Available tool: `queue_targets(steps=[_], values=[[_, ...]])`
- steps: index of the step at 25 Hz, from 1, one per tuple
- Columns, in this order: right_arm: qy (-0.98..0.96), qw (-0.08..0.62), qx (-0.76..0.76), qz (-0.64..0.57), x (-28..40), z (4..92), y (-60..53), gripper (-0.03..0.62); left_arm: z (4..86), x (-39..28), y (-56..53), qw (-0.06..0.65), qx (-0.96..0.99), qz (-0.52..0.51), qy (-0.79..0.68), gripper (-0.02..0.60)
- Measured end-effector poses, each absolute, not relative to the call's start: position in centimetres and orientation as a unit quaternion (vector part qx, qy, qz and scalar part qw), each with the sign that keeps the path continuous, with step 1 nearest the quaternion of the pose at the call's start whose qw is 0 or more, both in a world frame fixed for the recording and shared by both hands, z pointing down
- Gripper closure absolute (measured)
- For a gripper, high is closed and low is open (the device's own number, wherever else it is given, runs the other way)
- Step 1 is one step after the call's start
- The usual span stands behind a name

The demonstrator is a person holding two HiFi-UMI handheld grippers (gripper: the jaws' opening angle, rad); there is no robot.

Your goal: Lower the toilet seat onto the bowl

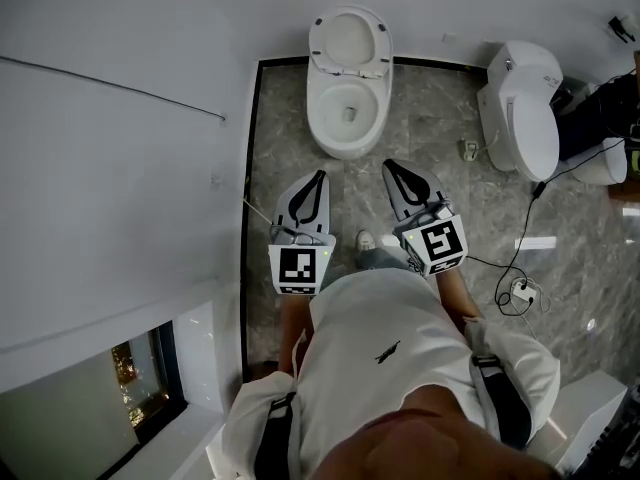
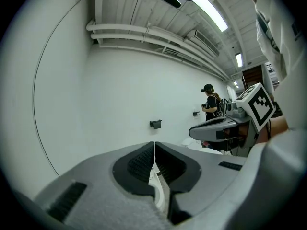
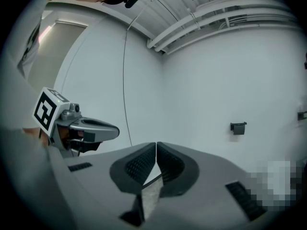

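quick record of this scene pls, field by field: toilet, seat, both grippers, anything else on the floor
toilet: white, ahead of the person, bowl uncovered
seat: raised, standing behind the bowl, not yet lowered
left gripper: fingers together, nothing between them, short of the toilet
right gripper: fingers together, nothing between them, short of the toilet
second toilet: to the right, lid down
floor: grey marbled tiles
power strip: on the floor at the right

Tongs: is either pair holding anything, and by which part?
Nothing is held: the left tongs and right tongs are both shut and empty, not touching the toilet.
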State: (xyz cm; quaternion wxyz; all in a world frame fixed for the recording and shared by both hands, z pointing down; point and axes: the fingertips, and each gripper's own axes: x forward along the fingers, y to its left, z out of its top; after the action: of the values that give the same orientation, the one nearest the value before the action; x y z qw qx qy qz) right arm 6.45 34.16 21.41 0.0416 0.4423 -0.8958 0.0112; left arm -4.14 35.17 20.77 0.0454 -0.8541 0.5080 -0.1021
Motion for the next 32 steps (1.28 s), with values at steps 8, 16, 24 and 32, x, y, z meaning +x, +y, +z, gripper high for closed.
queue_targets(steps=[8, 16, 24, 32], values=[[-0.898, 0.043, 0.438, 0.013, 6.8, 21.9, 29.5, 0.563, 21.1, -3.8, 30.6, 0.048, -0.851, -0.105, 0.512, 0.552], [-0.893, 0.047, 0.447, 0.013, 7.1, 22.8, 25.7, 0.563, 21.2, -3.8, 26.5, 0.055, -0.854, -0.103, 0.508, 0.552], [-0.891, 0.044, 0.452, 0.003, 5.9, 22.2, 20.5, 0.563, 21.3, -4.7, 21.1, 0.057, -0.859, -0.099, 0.499, 0.552], [-0.883, 0.045, 0.467, 0.011, 3.9, 22.9, 12.9, 0.563, 22.1, -6.6, 13.0, 0.055, -0.868, -0.109, 0.481, 0.552]])
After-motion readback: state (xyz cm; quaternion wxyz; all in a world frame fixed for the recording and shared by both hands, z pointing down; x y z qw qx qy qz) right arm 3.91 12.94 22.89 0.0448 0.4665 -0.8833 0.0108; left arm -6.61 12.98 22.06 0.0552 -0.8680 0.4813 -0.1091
